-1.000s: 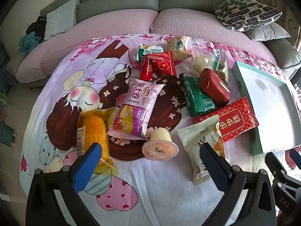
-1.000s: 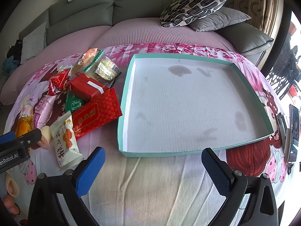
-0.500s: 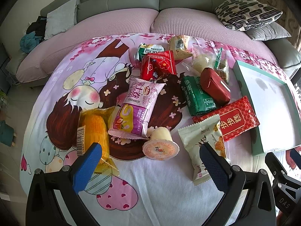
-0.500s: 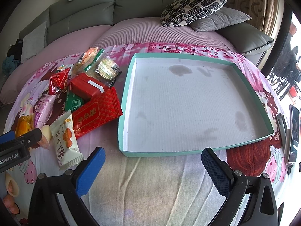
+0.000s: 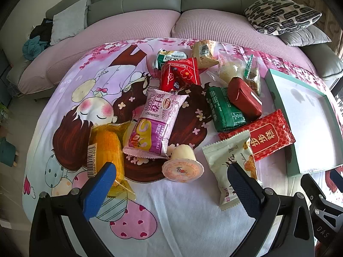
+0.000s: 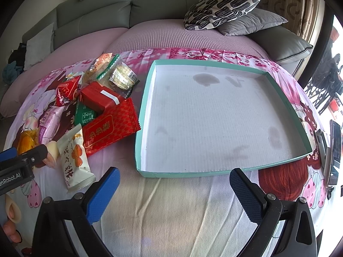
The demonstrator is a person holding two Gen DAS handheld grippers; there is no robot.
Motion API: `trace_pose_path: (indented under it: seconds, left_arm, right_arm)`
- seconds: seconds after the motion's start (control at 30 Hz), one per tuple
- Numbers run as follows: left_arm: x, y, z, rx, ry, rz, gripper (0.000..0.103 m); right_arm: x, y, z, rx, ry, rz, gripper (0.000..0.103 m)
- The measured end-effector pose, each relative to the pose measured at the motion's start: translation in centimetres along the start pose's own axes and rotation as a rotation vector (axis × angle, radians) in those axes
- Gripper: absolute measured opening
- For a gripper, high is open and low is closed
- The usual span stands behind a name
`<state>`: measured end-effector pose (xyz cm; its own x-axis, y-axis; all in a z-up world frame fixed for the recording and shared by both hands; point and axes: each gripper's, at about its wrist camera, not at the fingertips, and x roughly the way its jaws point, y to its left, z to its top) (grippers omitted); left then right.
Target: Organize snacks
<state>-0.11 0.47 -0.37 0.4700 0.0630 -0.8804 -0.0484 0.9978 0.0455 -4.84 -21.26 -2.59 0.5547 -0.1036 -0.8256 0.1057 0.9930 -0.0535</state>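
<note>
Several snacks lie in a pile on the cartoon-print cloth: a jelly cup (image 5: 182, 165), a purple packet (image 5: 155, 124), a yellow packet (image 5: 107, 147), a white packet (image 5: 233, 167), a red flat packet (image 5: 265, 135), a green packet (image 5: 225, 109) and a dark red box (image 5: 244, 98). My left gripper (image 5: 171, 190) is open and empty, just short of the jelly cup. A shallow teal-rimmed tray (image 6: 145, 111) lies empty to the right of the pile. My right gripper (image 6: 174, 192) is open and empty in front of the tray's near rim.
A grey sofa with pink seat covers (image 5: 193, 21) runs behind the cloth, with patterned and grey cushions (image 6: 225, 6) at the right. A phone on a stand (image 6: 332, 150) sits at the cloth's right edge. The left gripper shows in the right wrist view (image 6: 21, 160).
Both views have shifted only very slightly; the snacks, the tray and both open grippers stay as they were.
</note>
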Motion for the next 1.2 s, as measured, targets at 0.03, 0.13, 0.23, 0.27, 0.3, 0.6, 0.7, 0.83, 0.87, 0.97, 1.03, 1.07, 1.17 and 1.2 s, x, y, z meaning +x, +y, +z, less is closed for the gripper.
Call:
trace_pose_path:
  seconds: [0.03, 0.13, 0.23, 0.27, 0.3, 0.6, 0.7, 0.83, 0.87, 0.97, 1.03, 1.07, 1.17, 1.2]
  left_arm:
    - [0.0, 0.0, 0.0, 0.000, 0.000, 0.000, 0.103]
    - [0.0, 0.0, 0.0, -0.001, 0.000, 0.001, 0.103]
    - [-0.3, 0.4, 0.1, -0.017, -0.007, 0.006, 0.103]
    - [-0.5, 0.8, 0.2, -0.031, -0.011, 0.008, 0.103]
    - [-0.7, 1.2, 0.3, -0.048, -0.017, 0.010, 0.103]
    - [-0.6, 5.0, 0.4, -0.175, 0.005, -0.007, 0.103]
    - [-0.1, 5.6, 0.4, -0.201, 0.026, -0.021, 0.103]
    - [0.8, 4.9, 0.2, -0.191, 0.065, -0.064, 0.103]
    - [0.8, 4.5, 0.2, -0.180, 0.068, -0.074, 0.103]
    - [0.9, 3.8, 0.3, -0.165, 0.071, -0.094, 0.103]
    - [1.1, 3.4, 0.4, -0.154, 0.078, -0.105, 0.103]
    - [1.2, 3.2, 0.5, -0.148, 0.082, -0.108, 0.103]
    - [1.7, 2.8, 0.6, -0.143, 0.094, -0.118, 0.098]
    - [1.8, 2.7, 0.6, -0.142, 0.099, -0.125, 0.095]
  right_arm:
    - [0.3, 0.2, 0.1, 0.000, 0.000, 0.000, 0.103]
    - [0.2, 0.0, -0.1, -0.001, 0.000, 0.000, 0.103]
    - [0.0, 0.0, -0.1, -0.001, -0.002, 0.003, 0.103]
    - [0.3, 0.0, 0.1, -0.002, -0.004, 0.005, 0.103]
    - [0.3, 0.2, 0.1, -0.009, -0.012, 0.012, 0.103]
    - [-0.4, 3.6, -0.1, -0.090, -0.034, 0.090, 0.103]
    - [-0.4, 5.7, -0.2, -0.133, -0.035, 0.137, 0.103]
    - [-0.1, 8.6, -0.6, -0.199, -0.025, 0.184, 0.100]
    - [0.2, 9.3, -0.7, -0.213, -0.023, 0.190, 0.100]
    - [0.8, 10.5, -0.6, -0.243, -0.013, 0.204, 0.096]
    - [1.2, 10.8, -0.5, -0.251, -0.007, 0.210, 0.093]
    - [1.4, 11.0, -0.4, -0.252, -0.008, 0.211, 0.092]
    - [2.1, 11.4, 0.0, -0.253, -0.012, 0.210, 0.088]
    - [2.2, 11.4, 0.2, -0.255, -0.015, 0.209, 0.087]
